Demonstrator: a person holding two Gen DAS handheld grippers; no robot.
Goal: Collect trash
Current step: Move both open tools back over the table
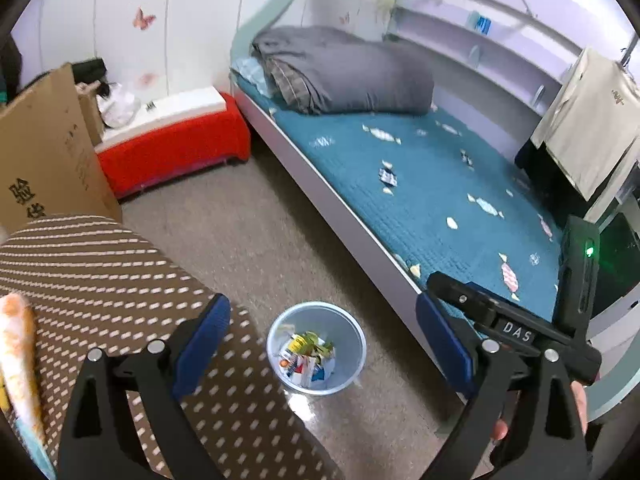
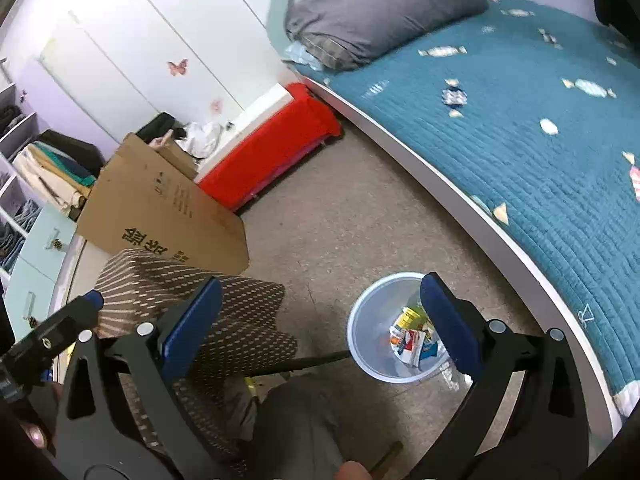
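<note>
A light blue bin (image 1: pixel 316 346) stands on the floor beside the bed, with several crumpled wrappers (image 1: pixel 308 360) inside. It also shows in the right wrist view (image 2: pixel 374 332), with the wrappers (image 2: pixel 414 340). A small wrapper (image 1: pixel 388 176) lies on the teal bedspread, also seen in the right wrist view (image 2: pixel 454 97). My left gripper (image 1: pixel 320 340) is open and empty, high above the bin. My right gripper (image 2: pixel 320 320) is open and empty, above the floor left of the bin; it also shows at the right of the left wrist view (image 1: pixel 500 312).
A brown dotted chair seat (image 1: pixel 120 300) sits left of the bin. A cardboard box (image 2: pixel 160 208) and a red-covered bench (image 2: pixel 272 152) stand by the wall. A folded grey duvet (image 1: pixel 344 72) lies at the bed's head. Clothes (image 1: pixel 588 120) hang at the right.
</note>
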